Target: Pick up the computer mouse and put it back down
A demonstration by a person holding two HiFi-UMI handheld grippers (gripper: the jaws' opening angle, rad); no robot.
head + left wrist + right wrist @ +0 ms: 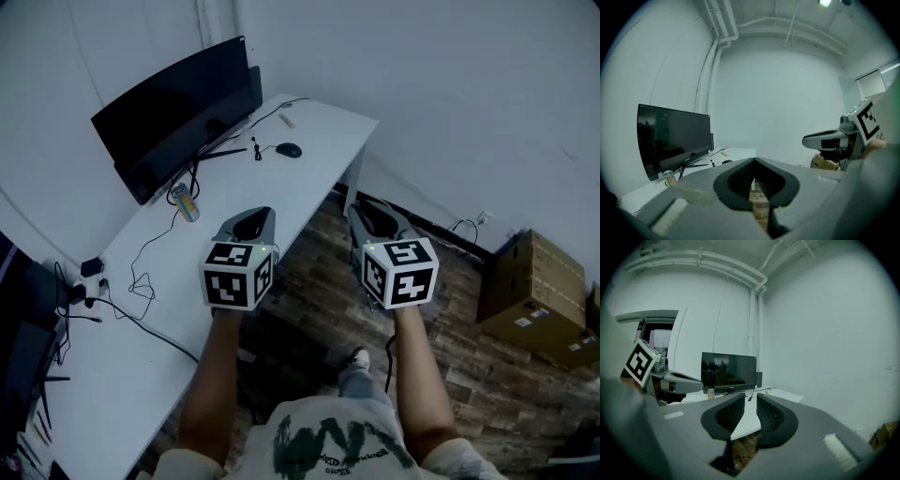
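Big picture first: the long white desk runs off ahead of the left gripper, and the right gripper hangs beside it over the wood-plank floor, off the desk's edge. The wide black flat monitor stands ahead and to the left of both tools. The brown cardboard boxes sit well out to the right gripper's right. A small striped drink can lies just ahead and left of the left gripper, among loose black cables.

And the target: the small dark oval computer mouse rests on the desk's far end, well ahead of both grippers and untouched.

The left gripper's jaws are brought together at their tips with nothing in them. The right gripper's jaws stand a little apart, only desk and floor showing through the gap.

My read: this is the approach, pickup not yet begun. Next call is a long reach forward over the desk, jaws spread wider than the mouse, then down around its sides.
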